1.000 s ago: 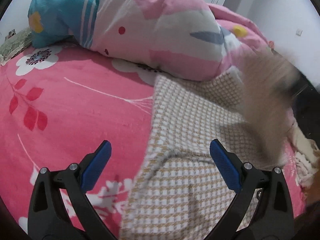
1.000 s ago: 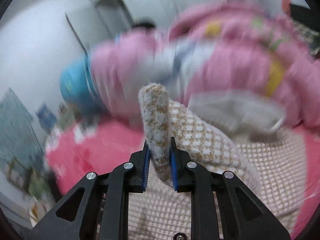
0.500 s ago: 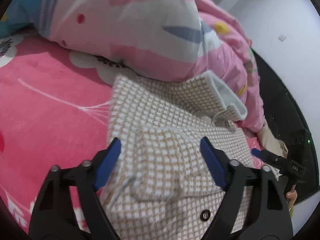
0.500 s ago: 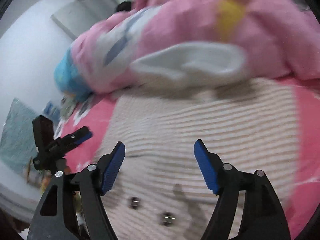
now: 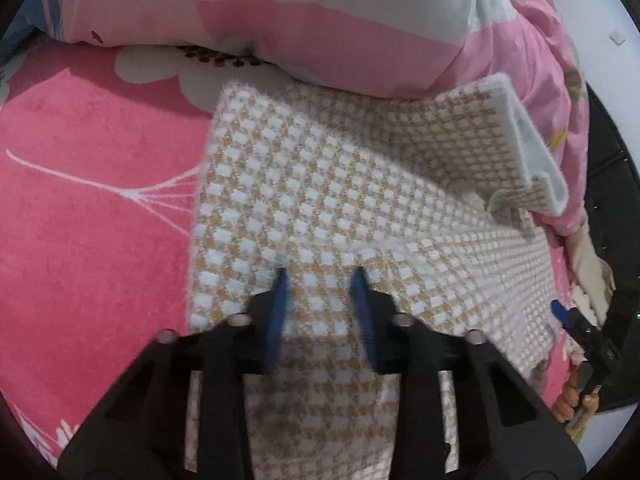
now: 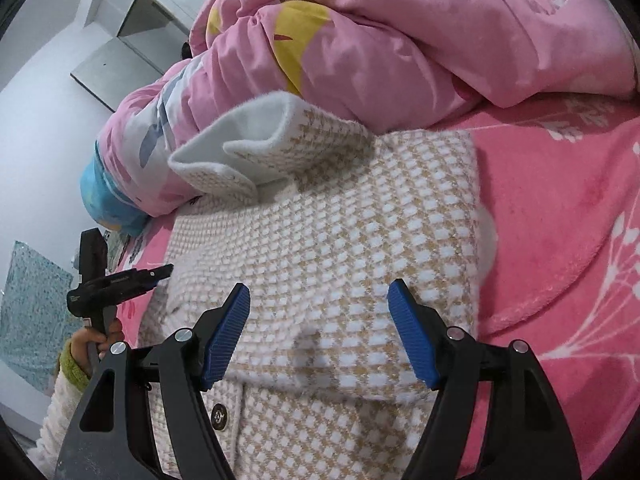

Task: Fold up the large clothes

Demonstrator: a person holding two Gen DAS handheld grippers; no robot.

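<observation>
My left hand-held gripper [image 5: 320,276]: points steeply down at the coat; its jaws are closing, narrow now, with a strip of checked cloth showing between the blue pads [image 5: 278,312]. I cannot tell whether the pads already press on it.
My right hand-held gripper [image 6: 318,312]: jaws stand wide apart over the coat, nothing pinched; the cloth lies below and between the blue pads [image 6: 412,340].
Coat [image 5: 320,184]: tan and white check, fluffy, spread flat on the bed, partly folded with one layer laid across the body. A dark button [image 6: 218,416] shows at the front edge near my right gripper's left pad.
Collar [image 6: 256,140]: turned up at the far end of the coat, white lining showing, resting against the quilt.
Bed cover [image 5: 80,208]: bright pink with white flower and branch print; the coat lies on it, with the cover bare on both sides.
Quilt [image 6: 400,32]: pink with yellow, white and blue patches, heaped at the far side of the bed, touching the coat's far edge.
My other hand, seen from the right camera: my left hand [image 6: 92,340], green cuff and white sleeve, grips the left tool at the frame's left edge.
Background: white wall and pale cabinets [image 6: 132,32] beyond the quilt.
</observation>
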